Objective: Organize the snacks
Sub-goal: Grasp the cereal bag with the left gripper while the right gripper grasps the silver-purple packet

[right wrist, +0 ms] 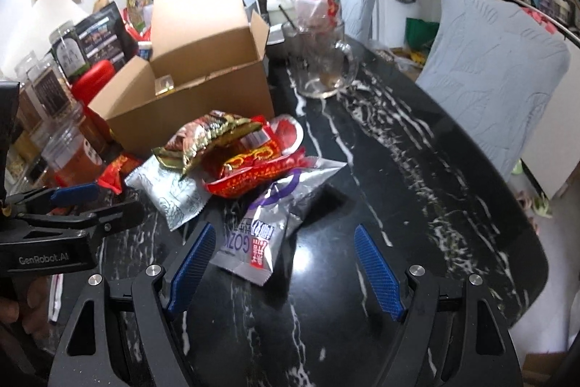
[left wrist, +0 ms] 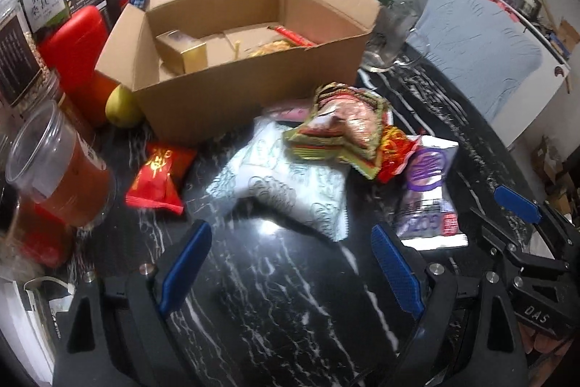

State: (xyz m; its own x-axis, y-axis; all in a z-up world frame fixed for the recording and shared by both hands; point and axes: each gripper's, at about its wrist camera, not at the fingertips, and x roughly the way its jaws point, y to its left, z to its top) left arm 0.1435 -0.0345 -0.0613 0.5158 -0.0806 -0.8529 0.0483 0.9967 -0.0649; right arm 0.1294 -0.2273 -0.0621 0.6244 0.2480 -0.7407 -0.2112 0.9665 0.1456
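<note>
My left gripper (left wrist: pixel 290 263) stands wide, its blue pads apart over bare black marble table (left wrist: pixel 275 314), with nothing between them. Directly ahead of its fingertips lies a white patterned packet (left wrist: pixel 286 191), close to the tips but not between the pads. On the far end of that packet rests a green-edged snack bag (left wrist: pixel 344 133), and just right of it a red-and-yellow wrapper (left wrist: pixel 393 151). Ahead and to the right of my left gripper, near its right pad, lies a silver packet with a purple mark (left wrist: pixel 427 191). Ahead and to the left lies a small red packet (left wrist: pixel 159 176), apart from the pile. Beyond the pile stands the open cardboard box (left wrist: pixel 253 89), flaps up, with a small gold carton (left wrist: pixel 185 53) and other snacks inside. A yellow-green fruit (left wrist: pixel 121 107) touches the box's left corner. Left of my left gripper stands a clear cup of amber liquid (left wrist: pixel 61 169). My right gripper (right wrist: pixel 286 263) is also wide and holds nothing; the near end of the silver packet (right wrist: pixel 253 249) lies between its fingertips, closer to the left pad, though I cannot tell whether that pad touches it. Farther ahead of my right gripper stands a glass mug (right wrist: pixel 326 68), right of the box.
</note>
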